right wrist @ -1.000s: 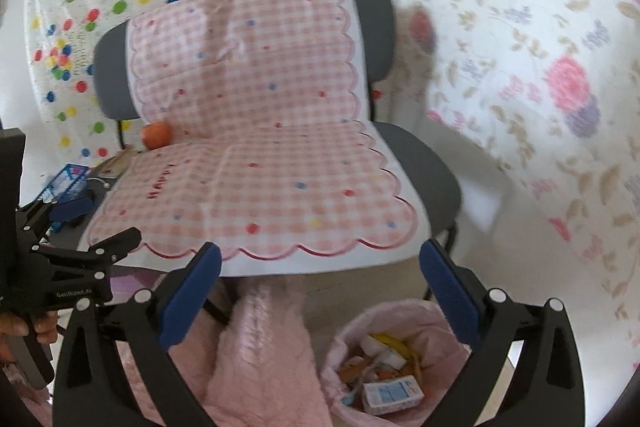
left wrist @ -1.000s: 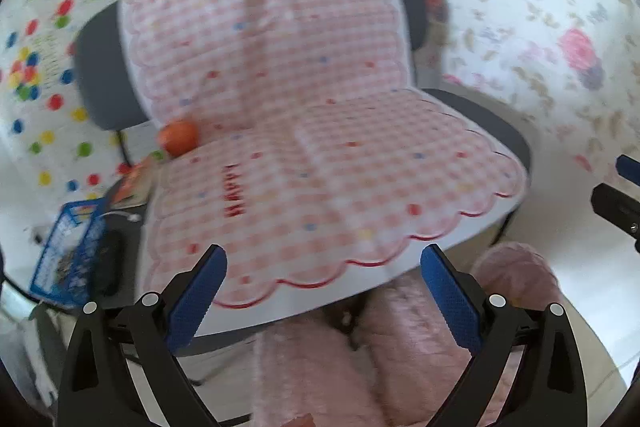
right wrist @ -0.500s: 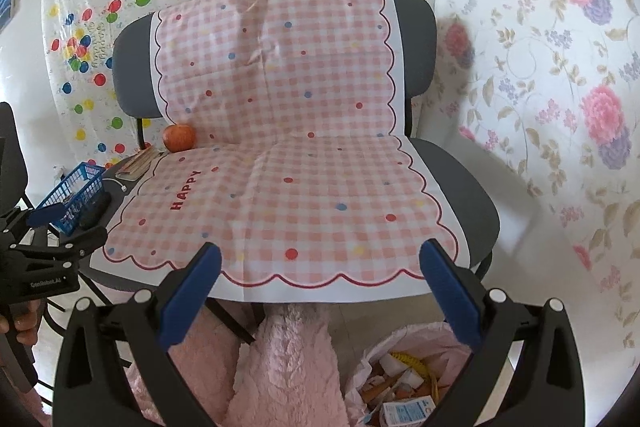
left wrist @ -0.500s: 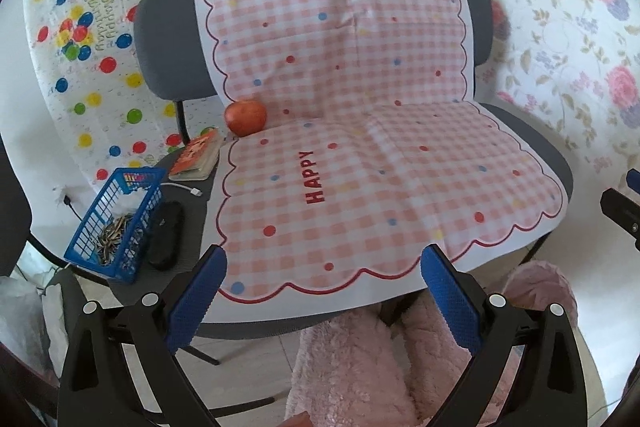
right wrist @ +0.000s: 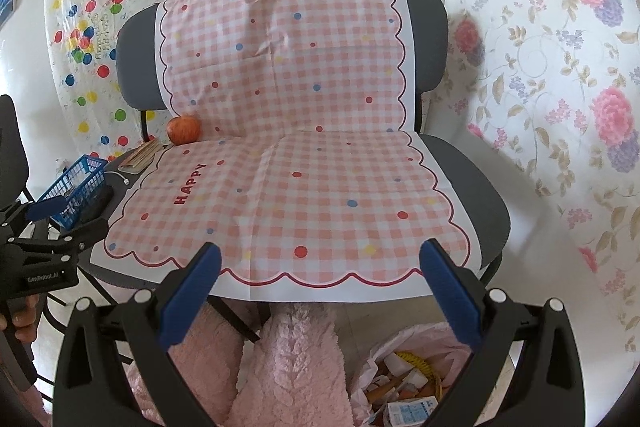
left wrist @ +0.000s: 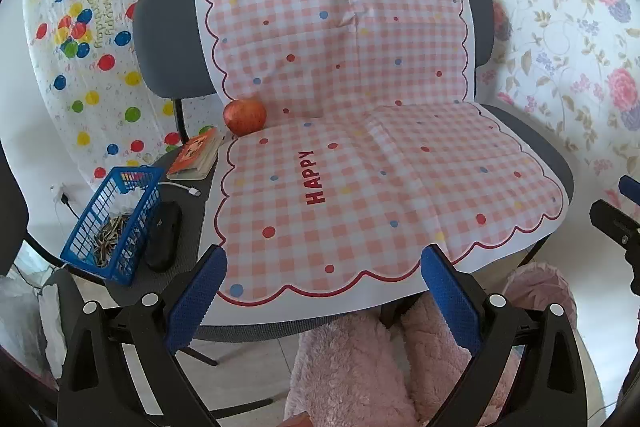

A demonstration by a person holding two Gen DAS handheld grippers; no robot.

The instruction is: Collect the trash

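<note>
Across the middle of both frames I see a grey chair [left wrist: 532,147] draped in a pink checked cloth [left wrist: 360,167], balloon and floral sheets behind, an apple [left wrist: 245,116] centre left. Low right in my right view sits the trash bag [right wrist: 404,383], full. Since a second ago both views have lifted and steadied; my left gripper [left wrist: 320,291] and right gripper [right wrist: 320,287] hang spread, empty.

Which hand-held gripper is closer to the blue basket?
Left. The left hand-held gripper hovers right beside the blue basket; the right hand-held gripper sits off by the cloth's front edge.
</note>
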